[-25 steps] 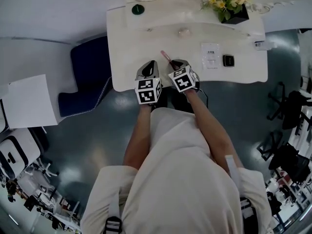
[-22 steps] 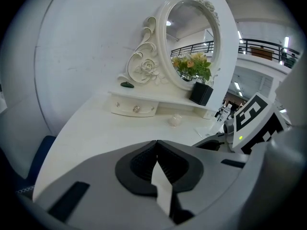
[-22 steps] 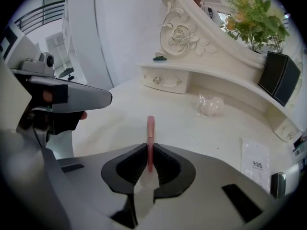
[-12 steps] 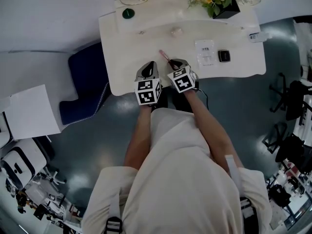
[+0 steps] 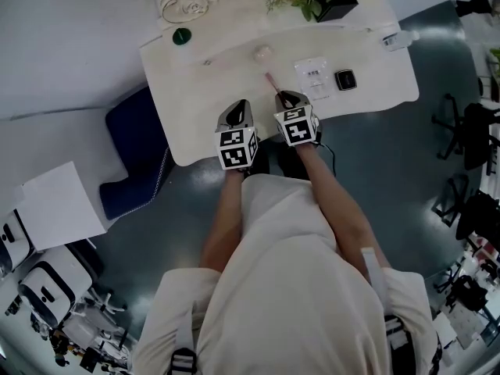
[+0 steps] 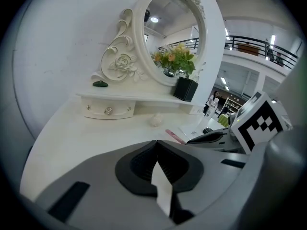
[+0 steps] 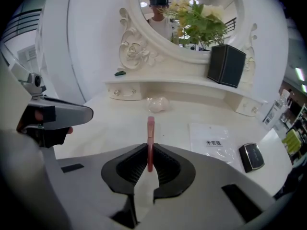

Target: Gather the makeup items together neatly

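Right gripper (image 7: 150, 153) is clamped on a slim pink cosmetic stick (image 7: 150, 133). The stick's free end juts forward past the jaws and seems to be lifted off the tabletop. Left gripper (image 6: 157, 145) has its jaws together on nothing and sits just beside the right one at the near edge of the white dressing table (image 5: 195, 80).

An oval mirror (image 6: 172, 32) rises at the back of the table. A white printed sachet (image 7: 211, 140) lies flat to the right of the stick, and a small black compact (image 7: 252, 156) sits just beyond it. A pale pink puff-like piece (image 7: 157, 103) rests ahead near the drawer shelf, and a tiny green item (image 6: 100, 84) sits on that shelf, well apart from the rest.

I judge the step in hand to be carrying the stick toward the sachet and compact. The next move calls for lowering the stick flat beside the sachet, lined up with its edge. The jaws should part only once it rests, since a round stick may roll.
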Demonstrator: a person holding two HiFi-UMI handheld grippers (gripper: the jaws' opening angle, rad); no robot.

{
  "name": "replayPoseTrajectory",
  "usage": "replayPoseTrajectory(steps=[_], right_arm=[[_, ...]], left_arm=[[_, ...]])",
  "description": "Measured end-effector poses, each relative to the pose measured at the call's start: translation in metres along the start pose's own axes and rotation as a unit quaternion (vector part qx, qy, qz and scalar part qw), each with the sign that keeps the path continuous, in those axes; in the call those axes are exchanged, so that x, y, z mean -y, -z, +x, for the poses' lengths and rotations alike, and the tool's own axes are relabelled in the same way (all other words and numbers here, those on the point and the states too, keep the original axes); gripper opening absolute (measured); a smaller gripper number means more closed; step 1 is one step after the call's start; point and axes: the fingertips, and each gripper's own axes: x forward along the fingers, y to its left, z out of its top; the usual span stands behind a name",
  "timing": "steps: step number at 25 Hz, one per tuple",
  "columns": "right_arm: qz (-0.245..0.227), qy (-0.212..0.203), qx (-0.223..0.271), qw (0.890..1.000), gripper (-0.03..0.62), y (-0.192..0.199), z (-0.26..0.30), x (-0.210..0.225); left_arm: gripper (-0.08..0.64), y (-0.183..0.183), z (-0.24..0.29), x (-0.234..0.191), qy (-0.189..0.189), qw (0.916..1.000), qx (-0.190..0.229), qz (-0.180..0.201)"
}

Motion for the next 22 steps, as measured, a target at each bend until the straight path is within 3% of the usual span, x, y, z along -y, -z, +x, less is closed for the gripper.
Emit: replayPoseTrajectory(steps=[3, 10, 22], right_arm=[[0.042, 0.024, 0.002, 0.999, 0.071, 0.01, -0.001, 0.018], [0.072, 0.053, -0.007, 0.996, 0.071, 0.021, 0.0, 0.038], [0.064, 0.061, -0.031, 0.996, 0.072, 0.022, 0.007, 0.042]], left_arm=[[0.015, -0.002, 0.003, 0.006, 0.007, 0.9999, -0.003, 0.007], [0.015, -0.003, 0.003, 0.003, 0.005, 0.9999, -0.004, 0.011], [0.015, -0.007, 0.003, -0.008, -0.003, 1.0, -0.001, 0.0]])
